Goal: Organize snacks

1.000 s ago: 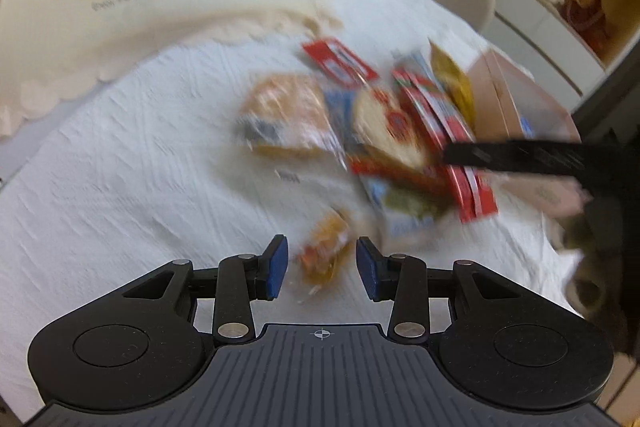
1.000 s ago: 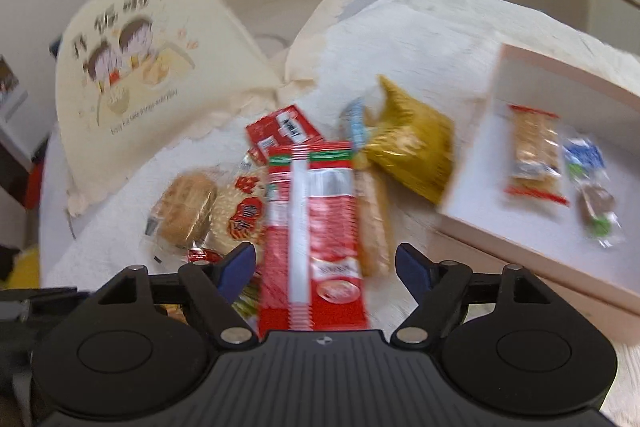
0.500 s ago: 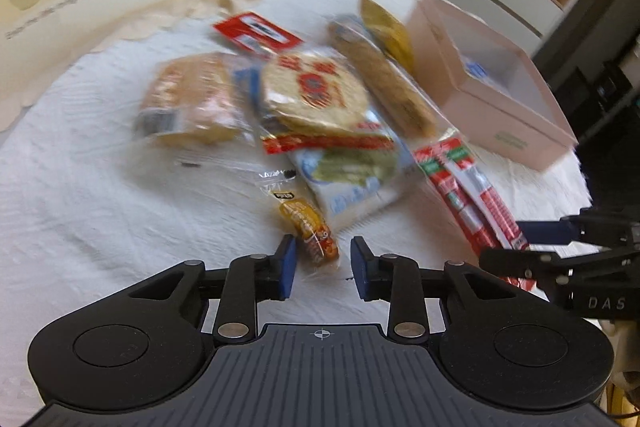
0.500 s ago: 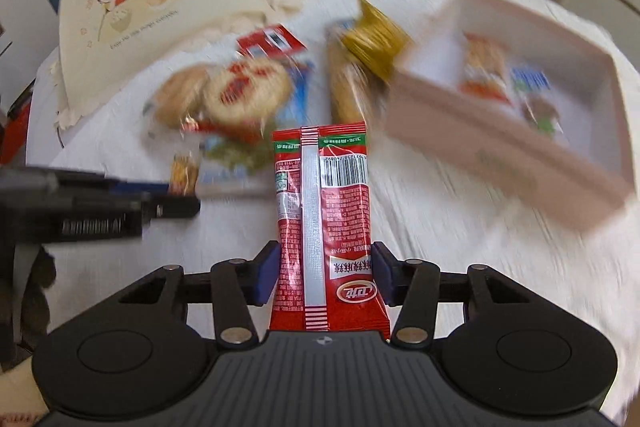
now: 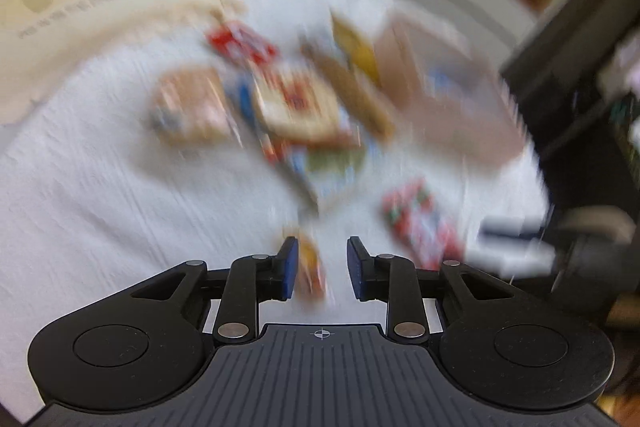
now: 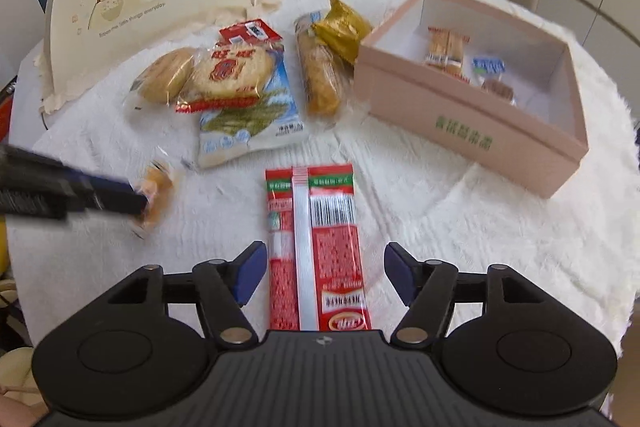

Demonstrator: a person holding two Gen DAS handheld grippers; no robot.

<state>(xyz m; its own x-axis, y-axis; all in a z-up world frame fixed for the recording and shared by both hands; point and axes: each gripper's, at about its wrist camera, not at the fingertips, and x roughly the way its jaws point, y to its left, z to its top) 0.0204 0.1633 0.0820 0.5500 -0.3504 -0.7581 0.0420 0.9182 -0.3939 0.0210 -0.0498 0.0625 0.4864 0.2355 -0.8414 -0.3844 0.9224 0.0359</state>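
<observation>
Between the right tool's (image 6: 324, 277) opening pads: one red sausage packet (image 6: 316, 247), lying lengthwise on the white-clothed counter (image 6: 480, 247), pads clear of it, released. Ahead and right: pink box (image 6: 472, 131) holding three small wrapped snacks. Ahead and left: heap of cakes, rice cracker and wafer packets (image 6: 240, 87). Left tool (image 5: 322, 269), jaws closing: small orange wrapped snack (image 5: 310, 267) against its left pad, right pad apart; picture blurred.

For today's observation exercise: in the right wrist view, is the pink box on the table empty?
No. The pink box already holds a few wrapped snacks on its white floor.
</observation>
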